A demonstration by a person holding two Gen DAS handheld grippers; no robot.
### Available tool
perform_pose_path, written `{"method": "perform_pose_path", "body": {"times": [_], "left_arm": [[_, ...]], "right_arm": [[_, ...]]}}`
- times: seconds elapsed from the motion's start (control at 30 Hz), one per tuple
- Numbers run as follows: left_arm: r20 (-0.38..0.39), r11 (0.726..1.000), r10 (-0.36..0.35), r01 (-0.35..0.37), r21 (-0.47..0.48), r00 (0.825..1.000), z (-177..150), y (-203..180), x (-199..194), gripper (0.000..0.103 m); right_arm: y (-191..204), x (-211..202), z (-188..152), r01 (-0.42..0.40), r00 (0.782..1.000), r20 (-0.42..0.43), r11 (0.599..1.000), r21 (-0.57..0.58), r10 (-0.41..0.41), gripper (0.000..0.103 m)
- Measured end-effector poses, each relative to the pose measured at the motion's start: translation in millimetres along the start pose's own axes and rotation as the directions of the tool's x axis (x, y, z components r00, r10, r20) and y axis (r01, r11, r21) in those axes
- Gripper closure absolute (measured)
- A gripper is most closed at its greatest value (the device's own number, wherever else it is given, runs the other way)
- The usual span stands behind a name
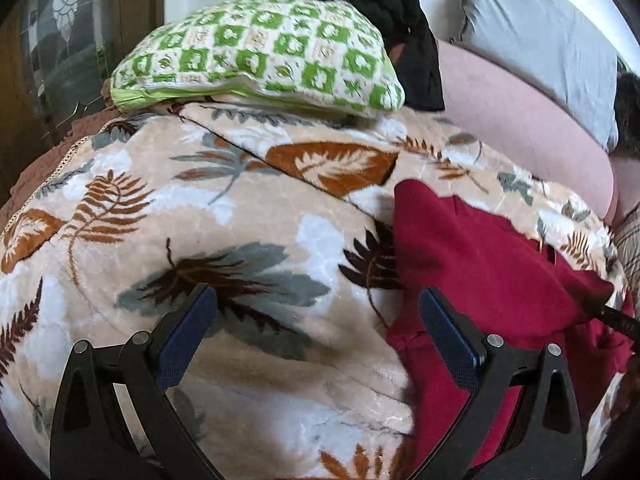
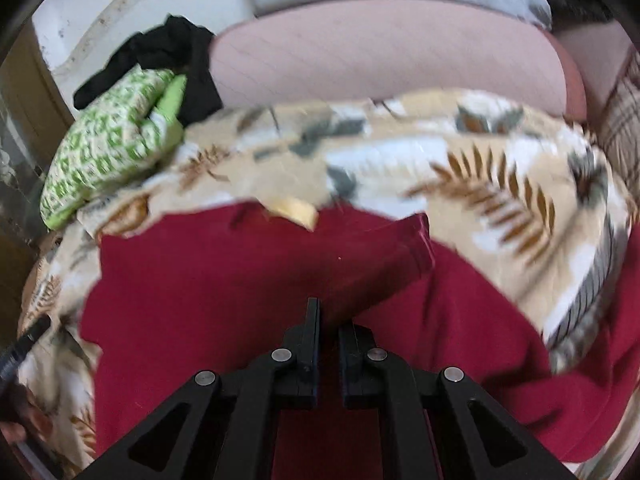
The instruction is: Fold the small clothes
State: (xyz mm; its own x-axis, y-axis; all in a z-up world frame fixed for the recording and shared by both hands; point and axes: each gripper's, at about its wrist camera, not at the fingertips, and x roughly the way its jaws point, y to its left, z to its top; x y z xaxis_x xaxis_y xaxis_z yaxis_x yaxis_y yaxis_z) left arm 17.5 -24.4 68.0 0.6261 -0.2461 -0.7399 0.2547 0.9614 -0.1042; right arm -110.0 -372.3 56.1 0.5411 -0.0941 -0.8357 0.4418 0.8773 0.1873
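Note:
A dark red garment [image 1: 488, 264] lies spread on a leaf-patterned blanket [image 1: 224, 216]. My left gripper [image 1: 318, 308] is open over the blanket just left of the garment, with nothing between its blue pads [image 1: 192, 320]; its right finger overlaps the red cloth's edge. In the right wrist view my right gripper [image 2: 330, 318] is shut on a fold of the red garment [image 2: 208, 280]. The fold rises from the jaws to a hemmed end [image 2: 416, 244]. That view is blurred by motion.
A green-and-white checked cushion [image 1: 256, 56] and a heap of black clothes [image 1: 384, 8] lie at the blanket's far side. A pink sheet [image 1: 520, 128] and a grey pillow [image 1: 540, 40] are at the back right, and a plaid cloth [image 2: 616, 120] at the far right.

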Motion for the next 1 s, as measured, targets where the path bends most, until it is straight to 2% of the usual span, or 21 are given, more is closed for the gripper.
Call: {"method": "perform_pose_path", "body": {"times": [0.03, 0.1, 0.17, 0.27, 0.33, 0.37, 0.47, 0.53, 0.57, 0.6, 0.67, 0.73, 0.8, 0.87, 0.93, 1.0], "left_arm": [[-0.013, 1.0, 0.003, -0.003, 0.013, 1.0, -2, -3, 3, 0.001], [-0.033, 0.999, 0.026, -0.025, 0.036, 0.999, -5, -8, 10, 0.001], [-0.056, 0.997, 0.061, -0.057, 0.058, 0.997, -9, -11, 20, 0.001], [-0.098, 0.995, 0.079, -0.074, 0.06, 0.992, -14, -11, 32, 0.001], [-0.106, 0.995, 0.089, -0.082, 0.061, 0.99, -16, -10, 34, 0.001], [-0.104, 0.994, 0.093, -0.088, 0.058, 0.99, -16, -9, 34, 0.001], [-0.084, 0.995, 0.1, -0.097, 0.029, 0.992, -12, -1, 29, 0.001], [-0.064, 0.996, 0.09, -0.091, -0.008, 0.994, -7, 7, 24, 0.001], [-0.059, 0.996, 0.084, -0.085, -0.017, 0.995, -5, 9, 23, 0.001], [-0.053, 0.996, 0.08, -0.082, -0.028, 0.995, -3, 11, 22, 0.001], [-0.05, 0.996, 0.075, -0.077, -0.043, 0.996, 0, 15, 23, 0.004], [-0.06, 0.994, 0.094, -0.097, -0.046, 0.994, 1, 19, 28, 0.005], [-0.074, 0.995, 0.069, -0.074, -0.07, 0.995, 2, 22, 32, 0.005], [-0.082, 0.994, 0.044, -0.052, -0.093, 0.996, 1, 22, 34, 0.005], [-0.077, 0.996, 0.035, -0.041, -0.084, 0.996, 0, 19, 32, 0.005], [-0.062, 0.997, 0.032, -0.036, -0.067, 0.998, 0, 14, 26, 0.005]], "right_arm": [[-5, -1, -1, 0.001, 1.0, -0.022, 1.0, 0.02, -0.001, 0.092], [-10, -17, -9, 0.027, 0.999, -0.034, 0.998, 0.054, -0.025, 0.064], [-2, -43, -17, -0.004, 1.0, 0.005, 0.999, 0.037, 0.004, 0.057], [27, -69, -19, -0.069, 0.997, 0.042, 0.997, -0.021, 0.07, 0.057], [62, -67, -6, -0.166, 0.985, 0.033, 0.983, -0.082, 0.169, 0.057], [83, -59, 0, -0.208, 0.977, 0.021, 0.971, -0.12, 0.212, 0.057], [146, -27, 15, -0.241, 0.968, 0.008, 0.935, -0.259, 0.252, 0.057], [185, 5, 20, -0.273, 0.96, -0.027, 0.911, -0.31, 0.278, 0.057], [200, 24, 21, -0.272, 0.962, -0.051, 0.909, -0.316, 0.27, 0.062], [211, 45, 19, -0.266, 0.964, -0.08, 0.912, -0.312, 0.254, 0.073], [229, 85, 11, -0.292, 0.954, -0.15, 0.918, -0.269, 0.259, 0.076], [238, 104, 3, -0.313, 0.945, -0.176, 0.918, -0.244, 0.275, 0.076], [235, 99, 6, -0.328, 0.942, -0.153, 0.916, -0.232, 0.299, 0.076], [216, 83, 13, -0.387, 0.918, -0.166, 0.905, -0.178, 0.36, 0.076], [196, 57, 18, -0.364, 0.93, -0.109, 0.921, -0.14, 0.351, 0.073], [154, 27, 24, -0.323, 0.946, -0.03, 0.941, -0.1, 0.322, 0.059]]}}
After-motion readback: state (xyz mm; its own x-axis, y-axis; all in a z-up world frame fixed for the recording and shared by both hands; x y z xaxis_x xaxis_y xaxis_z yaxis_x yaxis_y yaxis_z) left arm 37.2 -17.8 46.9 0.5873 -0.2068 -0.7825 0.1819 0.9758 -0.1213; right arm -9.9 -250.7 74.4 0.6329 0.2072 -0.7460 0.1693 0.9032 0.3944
